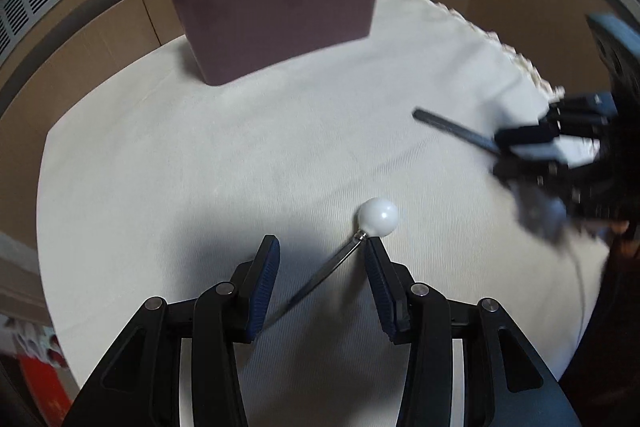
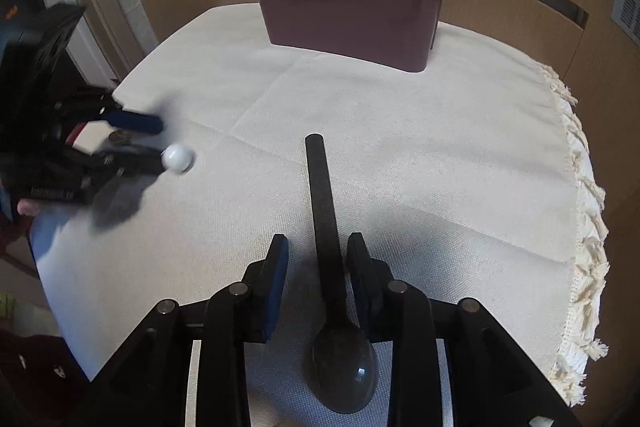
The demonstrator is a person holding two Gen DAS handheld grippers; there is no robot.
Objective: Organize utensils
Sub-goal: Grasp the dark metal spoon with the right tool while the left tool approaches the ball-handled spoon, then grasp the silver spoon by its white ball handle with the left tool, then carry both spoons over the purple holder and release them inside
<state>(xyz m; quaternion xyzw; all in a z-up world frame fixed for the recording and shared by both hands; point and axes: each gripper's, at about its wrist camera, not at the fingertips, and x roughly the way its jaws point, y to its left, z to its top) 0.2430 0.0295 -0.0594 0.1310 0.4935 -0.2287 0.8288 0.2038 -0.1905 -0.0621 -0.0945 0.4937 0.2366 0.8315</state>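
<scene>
Several utensils in far holder (image 2: 352, 7); spoon (image 2: 336, 267) and ball-ended pick (image 1: 360, 239) left on bench between released right tongs (image 2: 318, 247) and left tongs (image 1: 320, 251).

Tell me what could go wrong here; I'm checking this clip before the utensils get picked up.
The left claw is open around the thin metal stem of the white-ball utensil, which lies slanted across the gap, so closing may pinch it off-centre and twist it. The right claw straddles the black spoon close to its bowl, so the long handle may droop when lifted.
</scene>
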